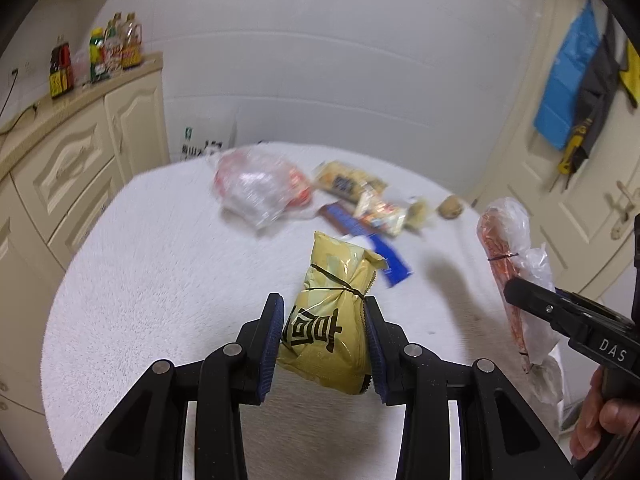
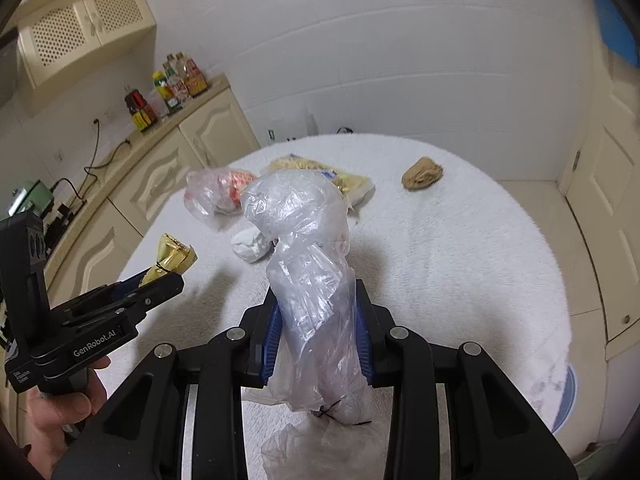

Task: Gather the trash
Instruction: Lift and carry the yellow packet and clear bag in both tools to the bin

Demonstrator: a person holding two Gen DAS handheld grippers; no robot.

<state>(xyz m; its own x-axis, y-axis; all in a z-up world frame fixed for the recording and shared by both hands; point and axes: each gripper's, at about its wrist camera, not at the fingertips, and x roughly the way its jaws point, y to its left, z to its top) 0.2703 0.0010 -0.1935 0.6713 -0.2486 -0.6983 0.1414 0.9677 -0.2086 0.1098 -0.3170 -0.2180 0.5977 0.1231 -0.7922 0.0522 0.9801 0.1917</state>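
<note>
**Two Bundles Gripped Above the White Table**

Above the table's white fuzzy cover, a yellow snack packet, tied with a dark thread, is pinched between the blue pads of the left gripper, jaws narrowed tight on its sides. And over on the other side, a clear plastic bag, crumpled and tied low down, is clamped in the right gripper, jaws likewise drawn close. Both bundles are held off the cloth. Further back, more trash is seen lying: a clear bag with red print, a blue wrapper, assorted snack packets, a white wad and a brown crumpled lump. Beyond, cream cabinets with bottles on top are glimpsed.
</note>
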